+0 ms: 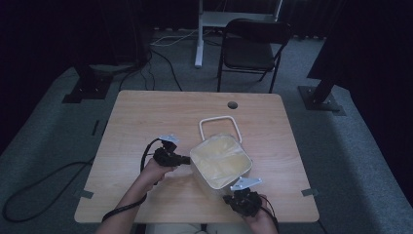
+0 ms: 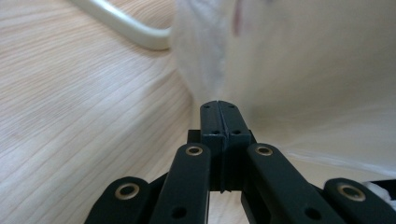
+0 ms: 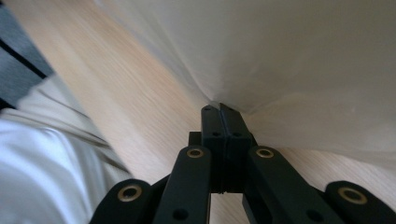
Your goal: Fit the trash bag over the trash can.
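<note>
High view showing left gripper (image 1: 187, 159) and right gripper (image 1: 237, 193), jaws clenched, each pinching the white bag (image 1: 221, 160) from one side, likely for spreading it open on the table (image 1: 146, 117).

Item 1: light wooden square tabletop (image 1: 146, 117), centre of the high view, on the grey carpeted floor (image 1: 44, 141).

Item 2: white translucent soft-sided bag-like container (image 1: 221, 161), on the tabletop, lower centre-right of the frame.

Item 3: white rounded wire-like frame (image 1: 219, 127), flat on the tabletop, directly above the container in the frame, touching it.

Item 4: left claw (image 1: 187, 160), at the container's left edge. Right claw (image 1: 233, 195), at its lower edge.

Item 5: black folding chair (image 1: 251, 48), top centre, beyond the tabletop's far edge.

Item 6: round hole (image 1: 232, 105), in the tabletop near its far edge.
</note>
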`<state>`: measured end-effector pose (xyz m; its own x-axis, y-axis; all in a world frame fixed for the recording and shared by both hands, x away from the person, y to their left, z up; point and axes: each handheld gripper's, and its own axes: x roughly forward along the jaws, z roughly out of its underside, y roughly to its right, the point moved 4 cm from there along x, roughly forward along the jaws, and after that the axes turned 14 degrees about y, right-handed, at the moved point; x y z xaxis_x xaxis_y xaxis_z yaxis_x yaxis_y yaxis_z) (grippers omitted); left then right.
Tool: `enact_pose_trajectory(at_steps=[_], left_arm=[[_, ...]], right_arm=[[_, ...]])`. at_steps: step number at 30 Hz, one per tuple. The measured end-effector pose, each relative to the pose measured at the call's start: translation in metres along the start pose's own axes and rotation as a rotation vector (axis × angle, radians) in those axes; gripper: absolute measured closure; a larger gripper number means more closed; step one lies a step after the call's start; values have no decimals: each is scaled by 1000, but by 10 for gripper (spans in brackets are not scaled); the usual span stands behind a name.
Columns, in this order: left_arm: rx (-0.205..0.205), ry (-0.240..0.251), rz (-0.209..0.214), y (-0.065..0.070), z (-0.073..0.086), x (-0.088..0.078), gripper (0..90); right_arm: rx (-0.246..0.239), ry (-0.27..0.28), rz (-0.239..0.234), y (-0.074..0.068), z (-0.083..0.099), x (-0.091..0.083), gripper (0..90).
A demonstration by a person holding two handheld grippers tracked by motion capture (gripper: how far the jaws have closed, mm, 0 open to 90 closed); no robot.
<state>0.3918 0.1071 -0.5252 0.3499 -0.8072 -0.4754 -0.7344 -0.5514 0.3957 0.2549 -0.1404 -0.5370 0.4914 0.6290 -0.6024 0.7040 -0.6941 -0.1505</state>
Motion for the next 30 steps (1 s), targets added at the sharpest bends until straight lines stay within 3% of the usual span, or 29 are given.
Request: enact_pose_trajectory(at_steps=[3,8,11,13,16,18,21,25,27,30], left_arm=[[-11,-9,-24,-5,3,1,900],[-8,-19,-33,-6,6,3,900],[-13,-4,-25,-5,6,3,900],[-12,5,-18,-4,5,2,900],[-11,32,-17,-4,4,-3,900],[-15,44,-23,-5,3,-9,837],[-13,56,-38,-7,4,-16,767],[19,88,-61,-6,7,-26,680],[66,118,-73,-3,10,-32,624],[136,193,-71,3,13,-41,531]], right_arm=[[32,-14,14,9,7,2,900],[129,-15,27,27,21,1,900],[166,-15,11,29,25,1,900],[158,-15,-1,27,25,0,888],[161,-4,-44,24,21,-8,711],[170,5,-97,20,18,-19,584],[158,38,-120,17,15,-35,472],[166,115,-153,19,5,-64,418],[175,154,-152,24,-1,-75,401],[190,246,-108,38,-21,-92,366]])
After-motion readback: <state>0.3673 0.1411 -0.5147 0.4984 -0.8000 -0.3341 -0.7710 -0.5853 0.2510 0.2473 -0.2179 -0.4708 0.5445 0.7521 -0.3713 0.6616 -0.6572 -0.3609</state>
